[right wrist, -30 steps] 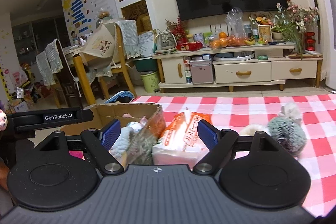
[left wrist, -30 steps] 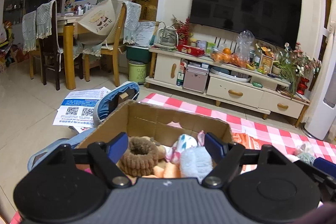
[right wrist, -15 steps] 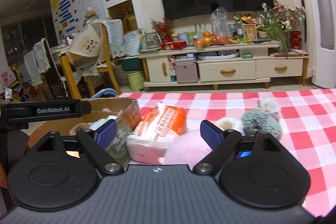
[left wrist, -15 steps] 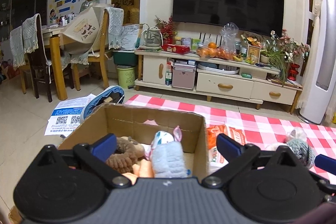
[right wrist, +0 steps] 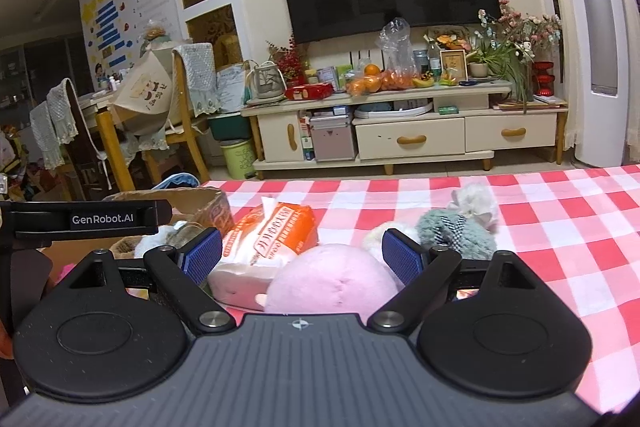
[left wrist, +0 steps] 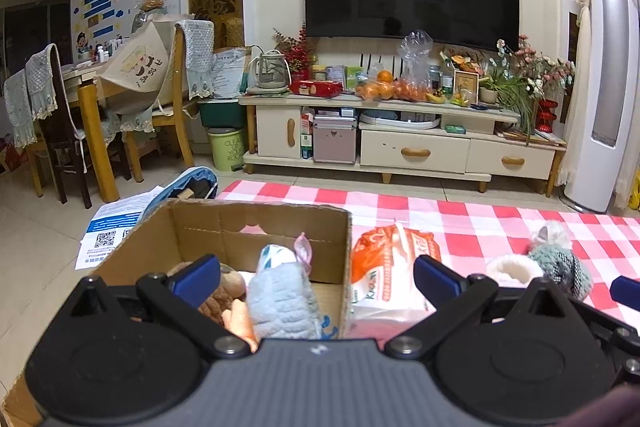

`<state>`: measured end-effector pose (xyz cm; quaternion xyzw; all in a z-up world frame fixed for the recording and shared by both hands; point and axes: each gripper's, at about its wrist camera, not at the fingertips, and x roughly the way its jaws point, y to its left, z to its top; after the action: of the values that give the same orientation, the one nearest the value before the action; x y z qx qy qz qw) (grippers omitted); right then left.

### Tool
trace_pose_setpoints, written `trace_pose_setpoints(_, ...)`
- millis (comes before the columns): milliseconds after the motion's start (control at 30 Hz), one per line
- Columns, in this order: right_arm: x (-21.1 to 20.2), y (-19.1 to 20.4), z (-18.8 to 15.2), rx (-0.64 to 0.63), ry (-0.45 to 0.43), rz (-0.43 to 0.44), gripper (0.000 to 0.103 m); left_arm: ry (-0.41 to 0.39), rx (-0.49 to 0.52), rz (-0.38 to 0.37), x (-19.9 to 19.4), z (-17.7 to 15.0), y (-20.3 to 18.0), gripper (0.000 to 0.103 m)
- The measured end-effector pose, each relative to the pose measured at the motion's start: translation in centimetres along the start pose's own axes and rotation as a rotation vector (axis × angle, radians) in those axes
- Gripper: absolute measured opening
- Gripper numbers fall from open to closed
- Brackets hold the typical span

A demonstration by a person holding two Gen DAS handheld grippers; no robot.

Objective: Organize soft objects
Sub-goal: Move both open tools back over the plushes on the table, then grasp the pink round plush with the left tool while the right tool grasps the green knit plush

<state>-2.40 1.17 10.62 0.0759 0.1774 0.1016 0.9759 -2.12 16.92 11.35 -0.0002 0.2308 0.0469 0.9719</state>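
1. The cardboard box [left wrist: 256, 227] is matt brown corrugated board, its top edges rough and torn.
2. In it, a pale blue plush toy [left wrist: 282, 295] looks fleecy; at its 9 o'clock a brown plush toy [left wrist: 218, 297] is shaggier.
3. The checked tablecloth [right wrist: 560, 227] is smooth, with a faint sheen.
4. The tissue pack [right wrist: 268, 239] wears glossy, crinkled plastic film.
5. The pink plush toy [right wrist: 332, 283] is soft matt velour; at its 1 o'clock the grey-green plush toy [right wrist: 452, 231] is fuzzy.
6. The right gripper [right wrist: 302, 255] is matt black plastic, with ribbed blue pads.
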Motion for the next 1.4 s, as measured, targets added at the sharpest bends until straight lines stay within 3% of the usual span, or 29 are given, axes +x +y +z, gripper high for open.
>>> trace_pose_setpoints(1400, 0.1, 0.2, -1.4, 0.082, -0.013, -0.121, 0.103, 0.036, 0.191, -0.032, 0.2, -1.2, -7.9, 0.102)
